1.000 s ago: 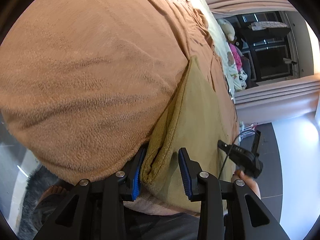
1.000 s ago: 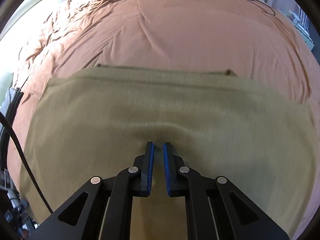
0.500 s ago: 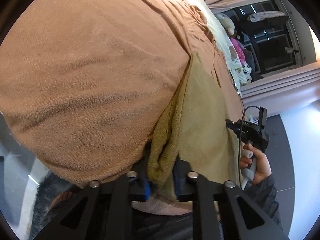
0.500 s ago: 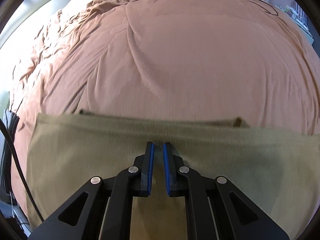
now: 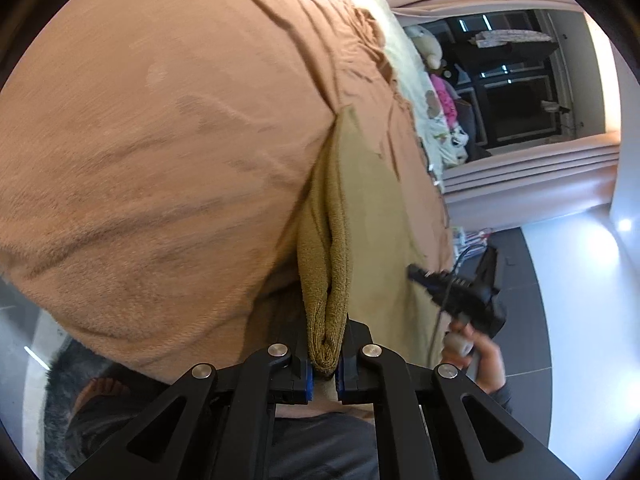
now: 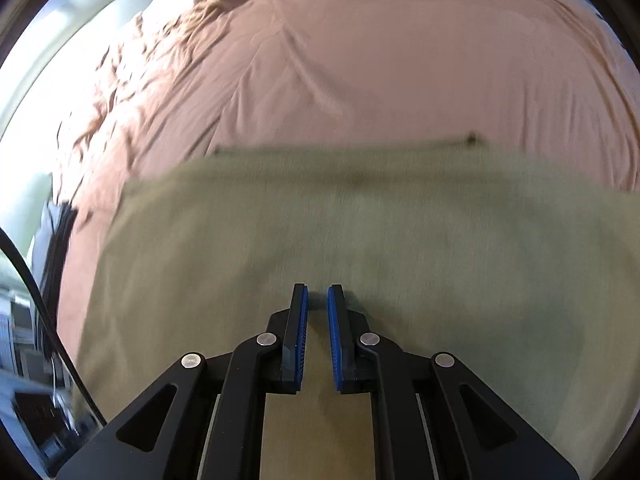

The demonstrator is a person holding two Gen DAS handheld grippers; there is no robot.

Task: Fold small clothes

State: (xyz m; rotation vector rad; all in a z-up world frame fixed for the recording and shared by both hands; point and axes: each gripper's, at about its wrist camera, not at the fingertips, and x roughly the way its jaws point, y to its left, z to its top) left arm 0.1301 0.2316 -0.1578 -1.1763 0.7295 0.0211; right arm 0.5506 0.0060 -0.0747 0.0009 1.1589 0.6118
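Pinching hard, the left tongs [image 5: 323, 364] have their blue pads clamped on a bunched, nubby edge of the olive terry cloth [image 5: 372, 208], which runs ahead of them as a thick rolled ridge. Rest of it lies flat on the bed's fuzzy brown blanket [image 5: 160, 140]. Right tongs [image 6: 318, 336] are nearly closed, pads just a narrow slit apart, hovering over the cloth's smooth flat middle [image 6: 360, 240] with nothing visibly gripped.
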